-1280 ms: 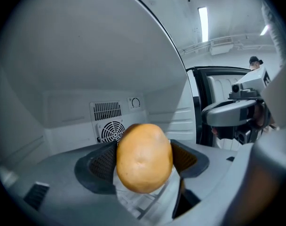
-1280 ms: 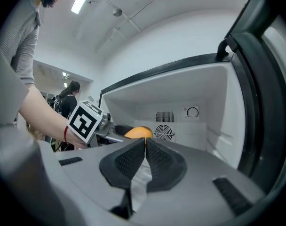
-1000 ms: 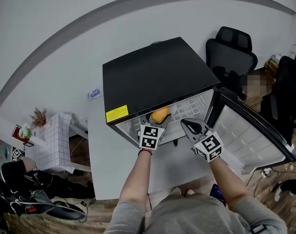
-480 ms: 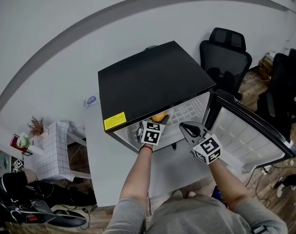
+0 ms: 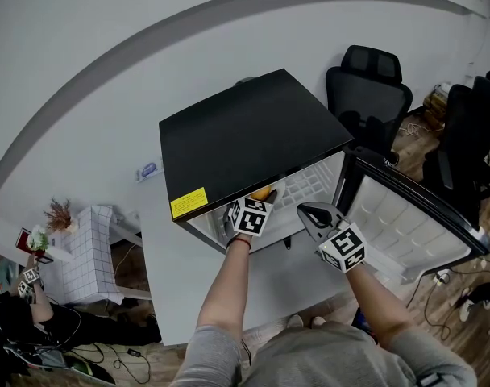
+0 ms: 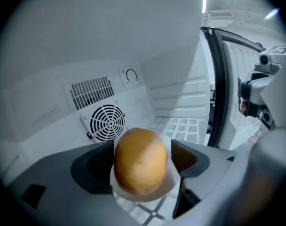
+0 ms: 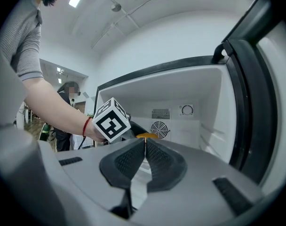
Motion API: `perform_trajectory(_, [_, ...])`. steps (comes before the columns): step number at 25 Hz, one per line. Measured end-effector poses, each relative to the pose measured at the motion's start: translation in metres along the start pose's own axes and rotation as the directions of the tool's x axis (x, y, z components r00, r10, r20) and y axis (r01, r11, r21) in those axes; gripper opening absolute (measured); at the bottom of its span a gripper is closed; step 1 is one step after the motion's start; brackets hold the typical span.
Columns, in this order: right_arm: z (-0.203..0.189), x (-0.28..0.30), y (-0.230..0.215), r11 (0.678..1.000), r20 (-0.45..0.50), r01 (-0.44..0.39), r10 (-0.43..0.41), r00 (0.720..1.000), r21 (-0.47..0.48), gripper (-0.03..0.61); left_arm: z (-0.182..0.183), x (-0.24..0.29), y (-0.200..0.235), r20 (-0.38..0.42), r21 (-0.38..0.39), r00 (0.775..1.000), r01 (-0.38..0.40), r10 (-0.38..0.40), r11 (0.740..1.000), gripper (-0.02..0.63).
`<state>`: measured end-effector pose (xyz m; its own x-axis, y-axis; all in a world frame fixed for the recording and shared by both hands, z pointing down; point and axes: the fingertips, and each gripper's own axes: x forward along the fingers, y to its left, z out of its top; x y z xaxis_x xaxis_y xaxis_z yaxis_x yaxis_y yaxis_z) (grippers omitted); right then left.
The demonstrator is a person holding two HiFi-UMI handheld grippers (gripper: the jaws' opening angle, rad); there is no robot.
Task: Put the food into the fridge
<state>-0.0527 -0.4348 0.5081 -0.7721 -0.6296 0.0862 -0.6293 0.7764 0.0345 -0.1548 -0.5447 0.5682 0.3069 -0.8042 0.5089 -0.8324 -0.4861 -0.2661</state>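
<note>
A black mini fridge (image 5: 245, 135) stands on a white table with its door (image 5: 406, 224) swung open to the right. My left gripper (image 5: 263, 197) reaches into the fridge opening, shut on an orange-brown bun (image 5: 263, 193). In the left gripper view the bun (image 6: 140, 160) sits in a white paper wrapper between the jaws, above the white wire shelf (image 6: 178, 126). The round fan grille (image 6: 107, 122) is on the back wall behind it. My right gripper (image 5: 309, 210) hovers just outside the opening, shut and empty (image 7: 145, 147), pointing at the left gripper's marker cube (image 7: 111, 119).
The door's black seal (image 7: 246, 102) rises close on the right. Black office chairs (image 5: 366, 79) stand behind the fridge. A small table with a grid cloth (image 5: 88, 244) and a person (image 5: 23, 313) are at the lower left. Cables lie on the floor.
The left gripper has carried the bun a little deeper into the fridge, so less of it shows from above. The right gripper has held its place.
</note>
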Motion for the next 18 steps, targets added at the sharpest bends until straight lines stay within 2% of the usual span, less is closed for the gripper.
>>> perform_trajectory(12, [0.01,-0.004,0.006,1.0,0.021,-0.011,0.011,1.0,-0.007,0.014,0.017,-0.039,-0.007,0.147,-0.016,0.989,-0.03,0.032,0.999,0.367])
perform_trajectory(18, [0.016,-0.01,0.013,1.0,0.037,-0.022,0.022,0.999,-0.008,0.014,0.03,-0.075,-0.02,0.264,-0.072,0.963,-0.026,0.044,0.997,0.365])
